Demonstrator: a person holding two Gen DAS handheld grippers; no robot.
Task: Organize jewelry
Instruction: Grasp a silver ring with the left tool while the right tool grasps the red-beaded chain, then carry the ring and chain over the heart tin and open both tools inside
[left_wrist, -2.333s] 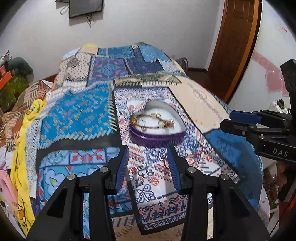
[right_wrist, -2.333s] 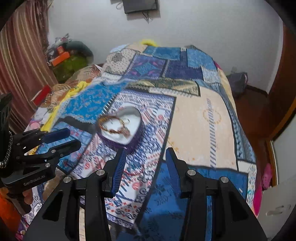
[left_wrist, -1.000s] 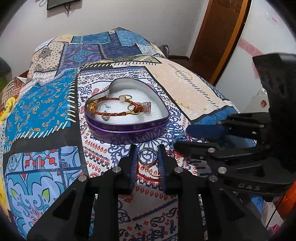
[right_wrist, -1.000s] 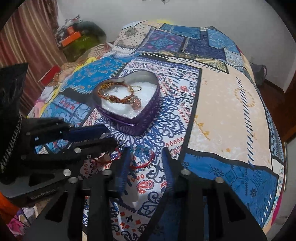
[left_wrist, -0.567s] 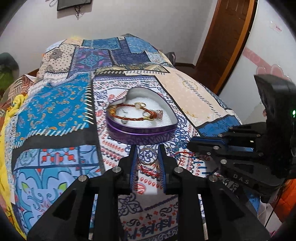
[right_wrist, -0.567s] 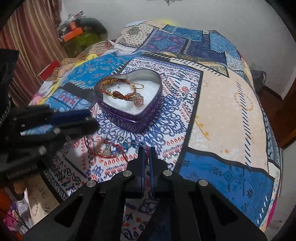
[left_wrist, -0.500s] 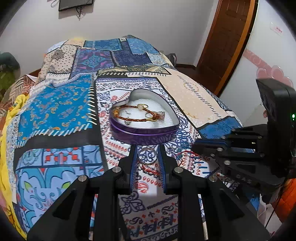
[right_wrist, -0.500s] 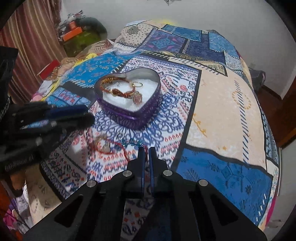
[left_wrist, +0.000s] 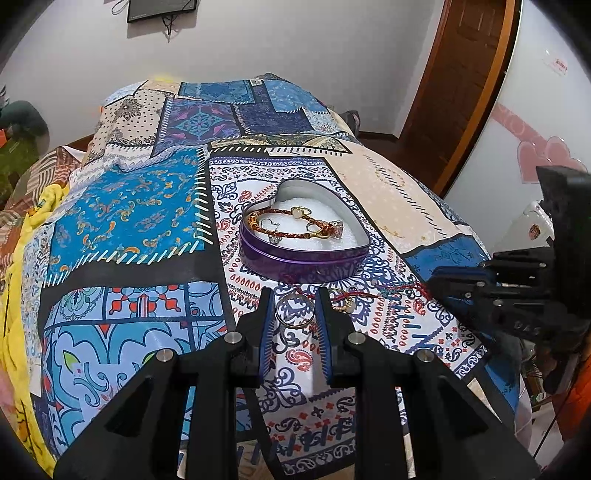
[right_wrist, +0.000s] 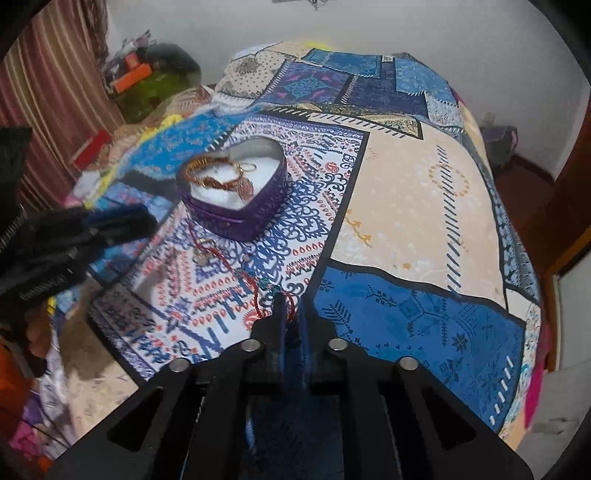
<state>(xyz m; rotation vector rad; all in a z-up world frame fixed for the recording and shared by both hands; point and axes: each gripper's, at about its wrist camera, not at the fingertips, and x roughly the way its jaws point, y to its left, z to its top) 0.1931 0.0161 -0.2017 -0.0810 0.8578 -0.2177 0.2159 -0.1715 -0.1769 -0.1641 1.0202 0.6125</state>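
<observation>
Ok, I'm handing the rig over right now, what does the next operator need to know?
Left gripper: shut on a ring, just short of the tin.
Right gripper: jaws have just eased open slightly, with the cord still pinched between them. The rest of the cord trails over the bedspread.
Done: a bracelet and small pieces lie in the tin.
Left: put the ring and cord in the tin.

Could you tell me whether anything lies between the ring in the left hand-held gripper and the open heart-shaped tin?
Nothing visible does. The left hand-held gripper grips the ring just short of the purple heart-shaped tin; only bare quilt lies between. The tin is lidless, and the red cord bracelet trails off to the right.
</observation>
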